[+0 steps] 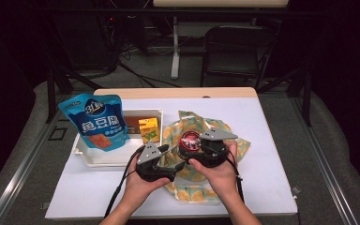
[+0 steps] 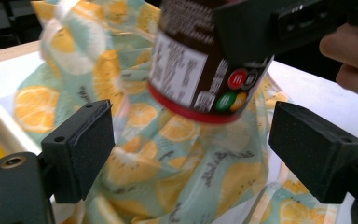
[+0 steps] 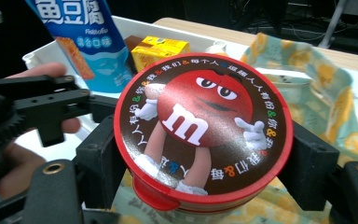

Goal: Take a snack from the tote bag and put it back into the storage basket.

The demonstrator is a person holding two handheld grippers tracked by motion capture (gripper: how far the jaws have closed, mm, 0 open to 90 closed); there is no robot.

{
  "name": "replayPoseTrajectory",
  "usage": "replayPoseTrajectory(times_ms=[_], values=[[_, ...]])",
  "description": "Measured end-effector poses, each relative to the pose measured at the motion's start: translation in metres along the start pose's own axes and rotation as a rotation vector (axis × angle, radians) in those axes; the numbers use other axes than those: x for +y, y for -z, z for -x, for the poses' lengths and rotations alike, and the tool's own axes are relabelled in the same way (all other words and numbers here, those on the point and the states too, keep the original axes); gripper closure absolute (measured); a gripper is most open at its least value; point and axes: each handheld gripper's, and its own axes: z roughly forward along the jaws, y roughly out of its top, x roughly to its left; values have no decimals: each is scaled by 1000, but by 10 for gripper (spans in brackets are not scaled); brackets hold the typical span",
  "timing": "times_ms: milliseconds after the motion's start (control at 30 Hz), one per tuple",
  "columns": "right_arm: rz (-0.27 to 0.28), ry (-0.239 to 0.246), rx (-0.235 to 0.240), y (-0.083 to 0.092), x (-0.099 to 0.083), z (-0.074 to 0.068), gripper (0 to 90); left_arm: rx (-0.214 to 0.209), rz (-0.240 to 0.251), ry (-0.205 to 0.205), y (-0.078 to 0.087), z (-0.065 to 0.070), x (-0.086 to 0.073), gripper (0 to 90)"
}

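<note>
A round M&M's tub [image 1: 190, 140] with a red rim and a red character on its lid [image 3: 203, 126] is held above the orange-print cloth [image 1: 194, 187]. My right gripper [image 1: 191, 144] is shut on it, one jaw on each side of the tub's wall [image 3: 205, 161]. In the left gripper view the tub [image 2: 200, 60] hangs tilted over the cloth [image 2: 168, 158]. My left gripper [image 1: 177, 164] sits just left of the tub, low over the cloth. Its jaws [image 2: 191, 140] stand open with nothing pinched between the pads.
A white tray [image 1: 86, 157] at the left holds a blue snack bag [image 1: 96, 123], a yellow juice box [image 1: 150, 130] and a brown pack. The white table top [image 1: 262, 164] ends close to my hands. A black chair [image 1: 234, 47] stands behind the table.
</note>
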Motion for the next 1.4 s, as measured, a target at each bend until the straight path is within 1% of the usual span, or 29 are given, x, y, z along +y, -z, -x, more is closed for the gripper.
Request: replayPoseTrajectory(times_ms=[167, 200, 233, 267, 300, 333, 367, 400, 433, 500, 533, 567, 633, 667, 733, 800, 867, 900, 933, 967, 1000, 1033, 1067, 1133, 1200, 1267, 1333, 1367, 1400], values=[[-9, 16, 15, 0, -1, -8, 253, -14, -6, -26, -4, 4, 2, 156], [-11, 13, 15, -1, -2, -10, 253, 4, 0, -26, -5, 6, 2, 157], [-16, 20, 17, -1, -2, -12, 253, -11, -1, -30, -6, 5, 3, 157], [-15, 24, 16, -1, -2, -14, 253, -15, 2, -29, -6, 6, 3, 160], [-19, 29, 19, -2, -2, -15, 253, -15, 5, -33, -7, 6, 3, 162], [-25, 32, 23, -2, -2, -17, 253, 2, 7, -36, -7, 7, 4, 167], [-31, 35, 28, -2, -2, -18, 253, -13, 6, -37, -7, 7, 5, 173], [-32, 35, 30, -3, -3, -20, 253, 6, 8, -45, -8, 8, 5, 176], [-32, 39, 32, -3, -3, -21, 253, -9, -2, -50, -7, 7, 6, 185], [-36, 42, 35, -3, -3, -23, 253, -5, 8, -52, -8, 7, 7, 194], [-38, 40, 39, -4, -4, -24, 253, 1, 11, -55, -8, 7, 7, 198], [-44, 40, 45, -4, -4, -25, 253, -9, 4, -57, -8, 7, 8, 199], [-51, 44, 50, -4, -4, -27, 253, -11, 14, -61, -9, 7, 9, 201], [-51, 44, 50, -5, -5, -28, 253, 4, 17, -63, -9, 9, 9, 205], [-60, 48, 55, -5, -5, -29, 253, -14, 9, -70, -10, 8, 9, 205], [-57, 44, 50, -6, -6, -30, 253, -10, 7, -73, -10, 8, 8, 216], [-56, 38, 54, -6, -6, -30, 252, -11, 11, -85, -10, 9, 7, 236], [-57, 41, 56, -6, -7, -30, 252, 7, 10, -93, -9, 10, 7, 240], [-57, 40, 59, -5, -7, -30, 251, -5, 9, -103, -9, 10, 7, 243], [-56, 37, 63, -5, -7, -30, 251, -2, 10, -107, -8, 10, 7, 245], [-56, 32, 69, -5, -7, -29, 250, -3, 10, -106, -7, 10, 7, 247], [-52, 29, 79, -5, -7, -29, 248, 13, 11, -104, -7, 11, 7, 249], [-46, 26, 86, -5, -7, -28, 246, -4, 14, -101, -7, 10, 7, 250], [-28, 30, 98, -4, -8, -28, 209, -15, 19, -81, -5, 10, 7, 252], [-23, 27, 91, -3, -8, -27, 154, -4, 20, -81, -4, 8, 7, 253], [-4, 17, 105, 1, -7, -25, 146, 3, 21, -68, -3, 5, 6, 253], [18, 9, 107, 6, -7, -23, 139, 13, 19, -61, -1, 2, 6, 254], [24, 8, 112, 9, -6, -22, 137, 7, 16, -56, 0, 0, 6, 254], [35, 9, 108, 11, -6, -21, 137, 11, 20, -46, 1, -1, 5, 254]])
